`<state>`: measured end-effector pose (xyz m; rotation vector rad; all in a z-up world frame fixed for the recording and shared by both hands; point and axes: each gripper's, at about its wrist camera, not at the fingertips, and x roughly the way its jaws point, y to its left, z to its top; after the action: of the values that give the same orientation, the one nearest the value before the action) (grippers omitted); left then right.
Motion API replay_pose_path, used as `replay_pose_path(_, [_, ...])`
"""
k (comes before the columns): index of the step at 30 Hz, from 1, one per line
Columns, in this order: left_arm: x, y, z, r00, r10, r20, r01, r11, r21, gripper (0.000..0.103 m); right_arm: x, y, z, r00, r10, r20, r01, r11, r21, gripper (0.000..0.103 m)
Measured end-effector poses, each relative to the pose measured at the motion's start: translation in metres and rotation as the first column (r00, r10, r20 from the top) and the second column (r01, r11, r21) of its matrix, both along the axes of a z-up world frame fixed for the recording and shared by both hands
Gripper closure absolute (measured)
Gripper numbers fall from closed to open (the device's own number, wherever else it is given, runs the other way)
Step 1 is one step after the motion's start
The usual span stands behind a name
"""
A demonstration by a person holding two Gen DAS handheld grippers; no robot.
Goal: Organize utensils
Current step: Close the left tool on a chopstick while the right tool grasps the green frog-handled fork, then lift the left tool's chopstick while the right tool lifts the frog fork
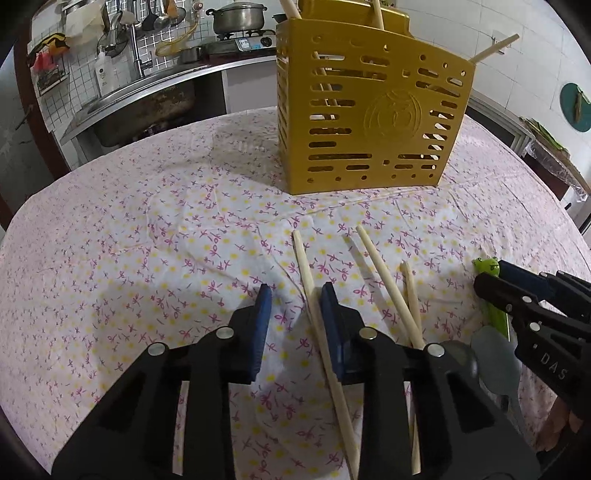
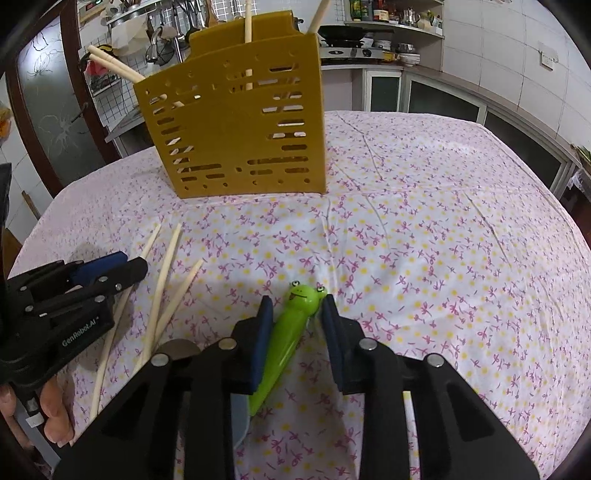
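A yellow slotted utensil holder stands on the floral tablecloth with several chopsticks in it; it also shows in the right wrist view. Three loose chopsticks lie on the cloth. My left gripper is open, with one chopstick lying between its fingers, against the right pad. My right gripper is open around the green frog-handled utensil, which lies on the cloth; its grey blade end is hidden under the gripper. The frog handle and right gripper show in the left wrist view.
The table is covered by a pink floral cloth. A metal spoon bowl lies by the chopsticks. Kitchen counter, sink and stove with a pot stand behind. The left gripper shows in the right wrist view.
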<state>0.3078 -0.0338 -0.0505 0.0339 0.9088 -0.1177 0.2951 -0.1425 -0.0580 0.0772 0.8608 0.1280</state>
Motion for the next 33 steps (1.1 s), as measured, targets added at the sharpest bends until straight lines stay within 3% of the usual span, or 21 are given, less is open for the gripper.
replay_pose_path(3, [0.001,0.001,0.0,1.0,-0.002,0.0,0.002,1.0,-0.004,0.077,-0.002,-0.001,0.0,1.0,0.0,0.003,0.0,1.0,0.006,0.075])
replay_pose_path(7, [-0.001,0.003,0.002,1.0,-0.015,0.006,0.015,0.999,-0.031,0.095,-0.003,-0.002,0.002,1.0,-0.002,0.011,0.002,1.0,0.015,0.078])
replay_pose_path(33, [-0.016,0.01,0.024,0.998,-0.035,0.054,0.041,0.993,-0.106,0.099,-0.024,-0.012,0.035,0.986,0.005,0.169,-0.02,0.996,0.091,0.084])
